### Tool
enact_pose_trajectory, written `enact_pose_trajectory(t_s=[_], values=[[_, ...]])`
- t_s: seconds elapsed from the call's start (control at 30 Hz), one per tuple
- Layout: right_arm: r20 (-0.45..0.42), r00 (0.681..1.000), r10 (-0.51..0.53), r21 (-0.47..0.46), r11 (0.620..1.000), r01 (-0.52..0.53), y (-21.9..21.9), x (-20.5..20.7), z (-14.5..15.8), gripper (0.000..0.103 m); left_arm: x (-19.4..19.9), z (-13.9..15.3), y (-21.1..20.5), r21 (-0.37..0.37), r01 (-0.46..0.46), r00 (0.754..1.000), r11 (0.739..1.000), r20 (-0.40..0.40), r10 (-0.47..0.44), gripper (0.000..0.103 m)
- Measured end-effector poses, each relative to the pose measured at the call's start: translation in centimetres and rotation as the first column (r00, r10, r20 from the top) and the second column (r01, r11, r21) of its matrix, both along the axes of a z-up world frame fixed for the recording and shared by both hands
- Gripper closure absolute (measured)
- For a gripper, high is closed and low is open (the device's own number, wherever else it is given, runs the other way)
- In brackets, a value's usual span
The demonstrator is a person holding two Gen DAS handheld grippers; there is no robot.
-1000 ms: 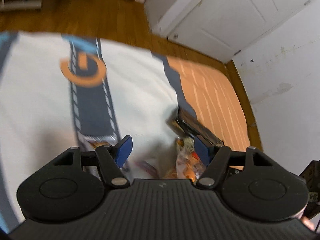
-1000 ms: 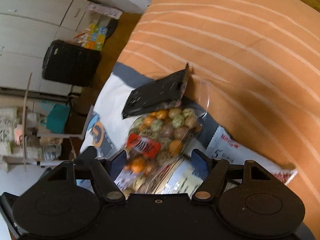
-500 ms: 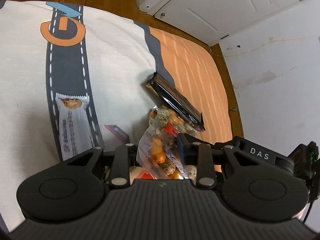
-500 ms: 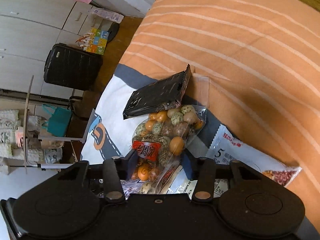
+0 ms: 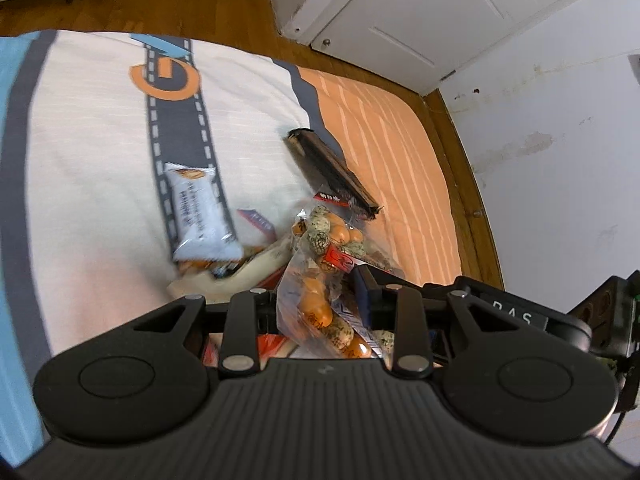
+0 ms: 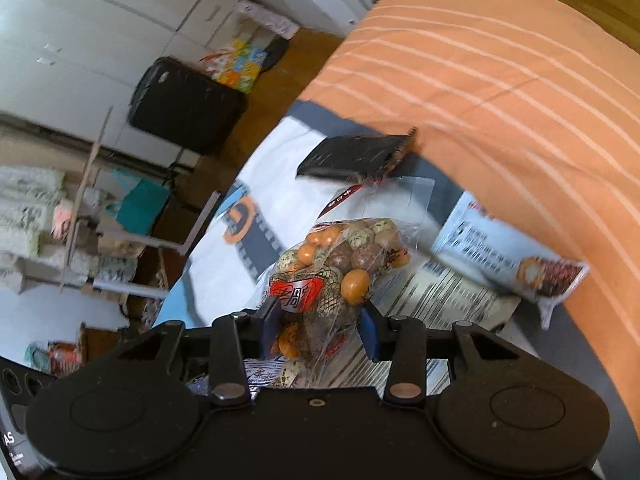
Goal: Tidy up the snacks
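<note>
Left wrist view, from left to right: the white snack bar (image 5: 202, 216) lies on the dark printed strip of the bedspread (image 5: 88, 152), with a small red-and-blue packet (image 5: 256, 224) just beside it and a pale wrapper (image 5: 240, 276) under its lower end. Next comes the clear bag of coated nuts (image 5: 324, 276), and beyond it the black pouch (image 5: 332, 172) at the border of the orange striped blanket (image 5: 400, 168). The left gripper (image 5: 320, 312) has its fingers drawn in on the bag's lower part. A second ago those fingers stood wide apart above the pile; half a second ago they had come in around the bag, and now the bag looks raised off the heap, with the scene blurred by motion.

In the right wrist view the same bag of coated nuts (image 6: 340, 264) sits between the blue pads of the right gripper (image 6: 320, 326), which have narrowed from wide open a second ago to pressing the bag's sides. To its right lie a flat printed package (image 6: 452, 292) and a white pastry packet (image 6: 516, 256) (the black pouch (image 6: 356, 156) is beyond, blurred).

Both grippers appear to hold the one bag, so I judge the pick is made and the bag is ready to be carried to its place.
</note>
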State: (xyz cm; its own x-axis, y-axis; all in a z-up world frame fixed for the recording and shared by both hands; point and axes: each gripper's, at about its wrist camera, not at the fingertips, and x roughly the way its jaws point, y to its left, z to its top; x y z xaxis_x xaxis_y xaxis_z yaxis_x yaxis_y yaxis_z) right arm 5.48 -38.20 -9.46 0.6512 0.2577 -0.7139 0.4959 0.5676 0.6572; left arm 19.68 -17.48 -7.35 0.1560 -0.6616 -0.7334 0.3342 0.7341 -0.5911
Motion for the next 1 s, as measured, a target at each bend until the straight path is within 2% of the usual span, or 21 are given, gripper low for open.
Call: enact_pose_trajectory(t_s=[0.4, 0.6, 0.77, 1.0], values=[[0.093, 0.984, 0.154, -0.011, 0.988, -0.154, 6.6, -3.1, 1.8, 0.056, -4.9, 3.2, 7.8, 0.035, -0.077, 0.997, 0.996, 0.023, 0.077, 0.073], [0.098, 0.967, 0.235, -0.011, 0.972, -0.236, 9.9, -4.9, 2.8, 0.056, -8.1, 4.2, 12.2, 0.025, -0.115, 0.993, 0.993, 0.012, 0.115, 0.073], [0.095, 0.951, 0.295, 0.031, 0.954, -0.299, 12.7, -6.3, 3.0, 0.057, -11.0, 5.4, 15.4, 0.068, -0.143, 0.990, 0.987, 0.022, 0.142, 0.073], [0.103, 0.919, 0.380, -0.009, 0.924, -0.381, 16.3, -7.0, 4.3, 0.057, -13.2, 6.6, 20.5, 0.056, -0.177, 0.984, 0.983, 0.010, 0.177, 0.073]])
